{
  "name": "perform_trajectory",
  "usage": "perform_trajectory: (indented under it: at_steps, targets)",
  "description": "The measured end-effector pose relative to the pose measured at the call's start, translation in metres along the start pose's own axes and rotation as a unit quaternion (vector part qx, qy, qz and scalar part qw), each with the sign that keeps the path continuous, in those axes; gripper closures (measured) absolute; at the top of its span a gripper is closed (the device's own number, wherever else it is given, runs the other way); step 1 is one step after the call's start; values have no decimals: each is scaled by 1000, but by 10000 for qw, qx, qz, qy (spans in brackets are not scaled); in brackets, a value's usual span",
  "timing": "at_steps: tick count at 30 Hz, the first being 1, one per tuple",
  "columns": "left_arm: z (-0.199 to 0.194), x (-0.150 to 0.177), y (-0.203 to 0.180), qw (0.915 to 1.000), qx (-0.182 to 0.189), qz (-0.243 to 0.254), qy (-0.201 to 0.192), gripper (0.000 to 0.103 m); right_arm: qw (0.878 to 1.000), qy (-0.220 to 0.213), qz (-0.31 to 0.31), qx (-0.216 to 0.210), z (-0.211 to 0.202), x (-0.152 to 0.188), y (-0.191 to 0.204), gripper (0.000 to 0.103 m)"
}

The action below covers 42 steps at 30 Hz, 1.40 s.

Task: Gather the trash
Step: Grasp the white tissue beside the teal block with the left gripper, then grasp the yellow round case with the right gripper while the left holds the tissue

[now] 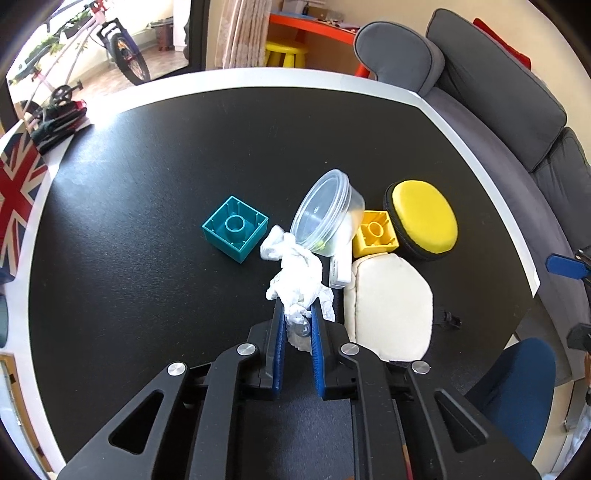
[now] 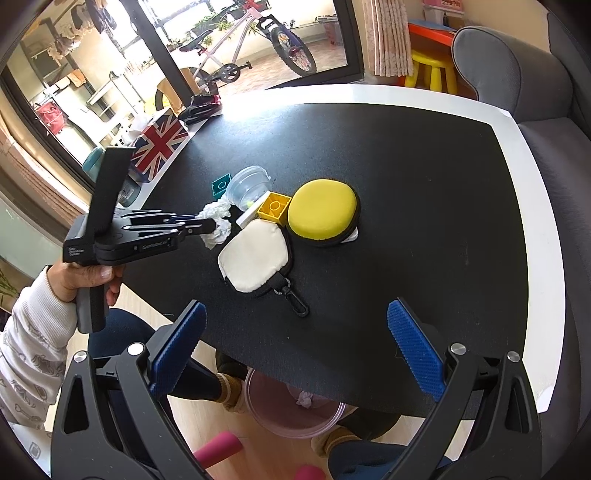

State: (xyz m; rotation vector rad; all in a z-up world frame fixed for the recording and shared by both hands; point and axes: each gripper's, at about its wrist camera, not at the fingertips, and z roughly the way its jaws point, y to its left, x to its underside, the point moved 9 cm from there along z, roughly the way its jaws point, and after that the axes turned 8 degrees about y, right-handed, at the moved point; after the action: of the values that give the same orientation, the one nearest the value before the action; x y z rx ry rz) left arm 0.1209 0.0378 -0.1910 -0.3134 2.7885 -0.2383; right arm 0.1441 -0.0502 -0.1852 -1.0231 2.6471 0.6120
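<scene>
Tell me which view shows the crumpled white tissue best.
The left wrist view: the crumpled white tissue sits large at center, pinched between the left gripper fingers. The right wrist view shows it small and partly hidden behind that gripper.

— What sort of place is this?

— A home, a living room by the look of it. A grey sofa [image 1: 498, 92] with loose cushions stands right against the black table [image 1: 147, 258].

— Anything else that says home?

— A bicycle [image 2: 255, 44] is parked by the big window [image 2: 207, 40], with patterned curtains [image 2: 388, 37] hanging beside it. There is a small yellow stool [image 2: 430, 72] under a low red and orange desk [image 1: 314, 24], sized for a child.

— And on the table?

— Toy building blocks, one teal [image 1: 235, 228] and one yellow [image 1: 375, 233], plus a box printed with a British flag [image 2: 157, 146] at the edge.
</scene>
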Motion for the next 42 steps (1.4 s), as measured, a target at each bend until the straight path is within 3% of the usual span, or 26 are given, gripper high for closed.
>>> perform_trajectory:
  at_steps: [12,26,33,42]
  targets:
    - [-39,6,-5,9996,-36,65,-268,91,9999,97,-92,48,15,-36,-2,6]
    - [-51,7,-7,9992,42,119,-380,91,9970,749,25,195,63,-77,-21,6]
    - [-51,10,-3,9992,88,49,-399,91,9921,1195,-51,370,95,-87,-22,6]
    - [-47,15,5,9992,134,-41,-375,91,9875,1453,-83,606,123,-90,-24,6]
